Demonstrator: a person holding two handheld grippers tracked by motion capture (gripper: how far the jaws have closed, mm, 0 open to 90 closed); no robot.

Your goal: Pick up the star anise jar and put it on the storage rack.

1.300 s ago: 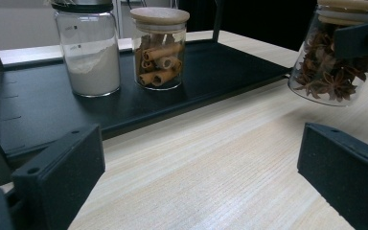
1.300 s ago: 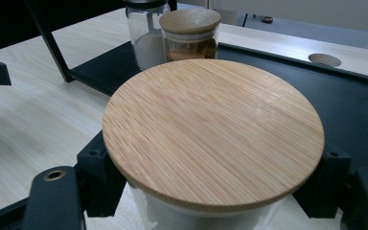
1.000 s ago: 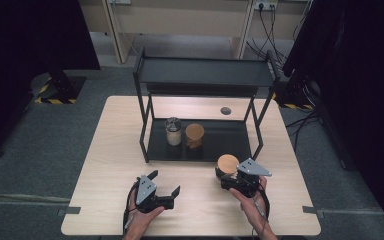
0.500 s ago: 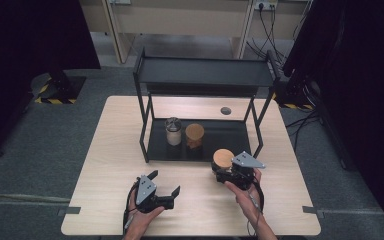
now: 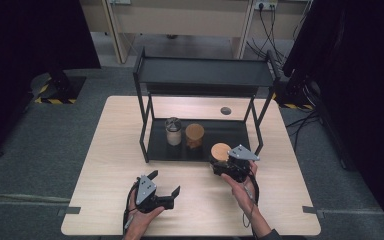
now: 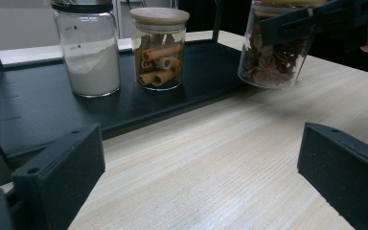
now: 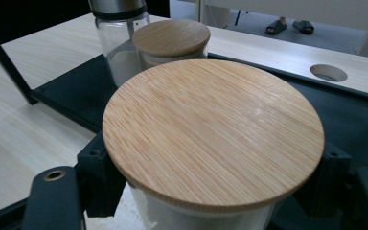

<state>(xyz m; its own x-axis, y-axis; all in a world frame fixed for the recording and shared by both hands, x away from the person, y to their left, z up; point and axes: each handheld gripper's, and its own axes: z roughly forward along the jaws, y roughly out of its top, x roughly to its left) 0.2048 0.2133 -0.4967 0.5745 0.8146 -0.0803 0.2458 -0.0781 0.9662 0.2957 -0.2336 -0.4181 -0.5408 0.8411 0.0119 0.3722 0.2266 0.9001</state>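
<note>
My right gripper (image 5: 222, 163) is shut on a glass jar of star anise (image 6: 270, 57) with a round wooden lid (image 7: 213, 129), gripped just below the lid. The jar hangs at the front right edge of the black shelf's lower tray (image 5: 207, 148). On that tray stand a metal-lidded jar of white powder (image 5: 173, 131) and a wooden-lidded jar of cinnamon sticks (image 5: 194, 135), side by side. My left gripper (image 5: 165, 183) rests low over the table near the front edge, open with nothing between its fingers (image 6: 57, 177).
The black two-level shelf (image 5: 205, 71) stands mid-table with thin legs at its corners (image 5: 143, 120). A round cable hole (image 5: 225, 110) sits in the wooden tabletop (image 5: 115, 165) behind it. Bare tray lies right of the cinnamon jar.
My right gripper has carried the star anise jar away from the person and slightly left, up to the tray's front edge. The left gripper has stayed put.
</note>
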